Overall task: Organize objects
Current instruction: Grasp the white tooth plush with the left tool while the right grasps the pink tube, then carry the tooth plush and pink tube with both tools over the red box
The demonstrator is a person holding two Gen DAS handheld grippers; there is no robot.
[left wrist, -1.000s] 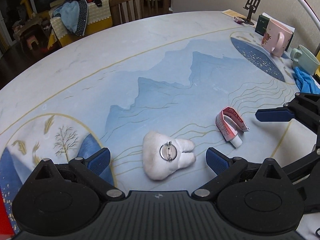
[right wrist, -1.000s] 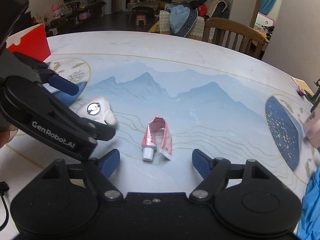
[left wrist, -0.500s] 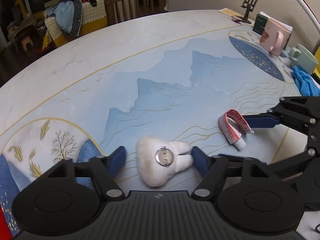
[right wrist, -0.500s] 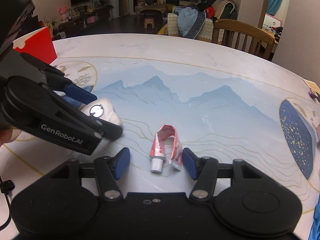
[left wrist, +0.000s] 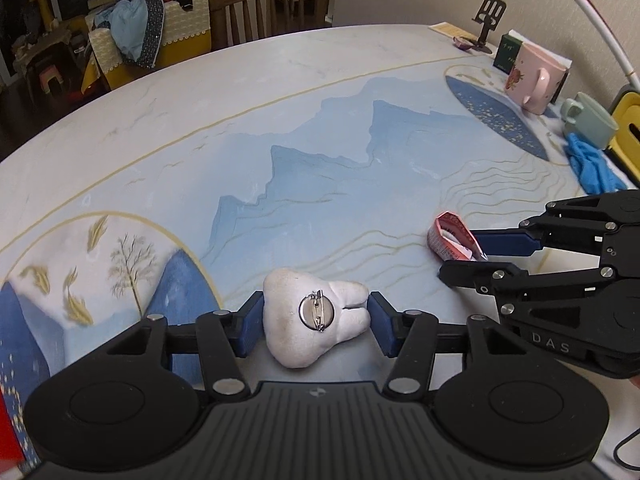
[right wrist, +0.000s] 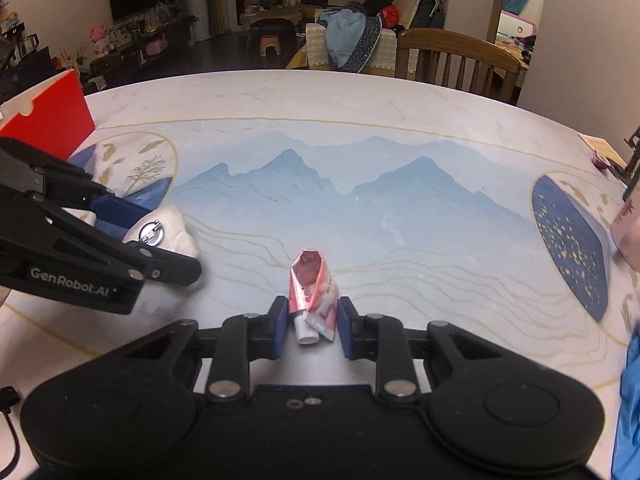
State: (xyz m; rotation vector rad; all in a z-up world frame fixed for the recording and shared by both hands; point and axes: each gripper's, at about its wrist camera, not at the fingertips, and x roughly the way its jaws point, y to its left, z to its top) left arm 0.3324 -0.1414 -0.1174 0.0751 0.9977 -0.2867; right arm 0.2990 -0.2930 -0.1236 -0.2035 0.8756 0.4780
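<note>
The plush tooth [left wrist: 316, 322] lies on the desk [left wrist: 280, 120] with the left gripper [left wrist: 316, 324] clamped on its sides; just right of it, the folded tube [right wrist: 312, 292] sits pinched in the right gripper [right wrist: 313, 322]. Both grasps look made, so this seems the pick-up step. Next would be lifting each clear and carrying them, perhaps toward the red box [right wrist: 52, 120].
</note>
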